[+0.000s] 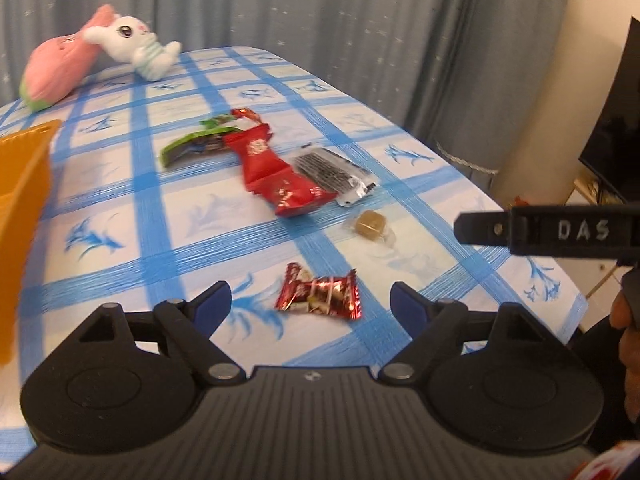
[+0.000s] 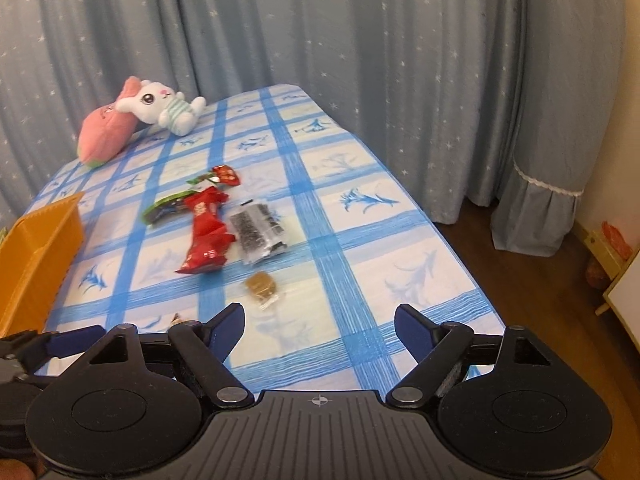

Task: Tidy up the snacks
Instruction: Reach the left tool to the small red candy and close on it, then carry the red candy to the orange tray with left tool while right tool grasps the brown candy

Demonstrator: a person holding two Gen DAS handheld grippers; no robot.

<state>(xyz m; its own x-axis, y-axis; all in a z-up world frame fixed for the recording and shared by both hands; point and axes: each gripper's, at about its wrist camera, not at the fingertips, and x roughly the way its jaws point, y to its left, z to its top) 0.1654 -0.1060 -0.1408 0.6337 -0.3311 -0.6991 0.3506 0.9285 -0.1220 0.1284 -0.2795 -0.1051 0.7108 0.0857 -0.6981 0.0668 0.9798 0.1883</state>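
Left fingers (image 1: 310, 306) spread, red candy (image 1: 320, 294) between them, untouched

A smooth blue-checked tablecloth (image 2: 328, 216) carries glossy foil snack wrappers: a small red candy (image 1: 319, 293), a large red packet (image 1: 276, 172) and a clear plastic pouch (image 2: 258, 232). At left, an orange plastic basket (image 2: 36, 248); far back, a soft plush rabbit (image 2: 164, 108) against matt cloth curtains (image 2: 360, 40).
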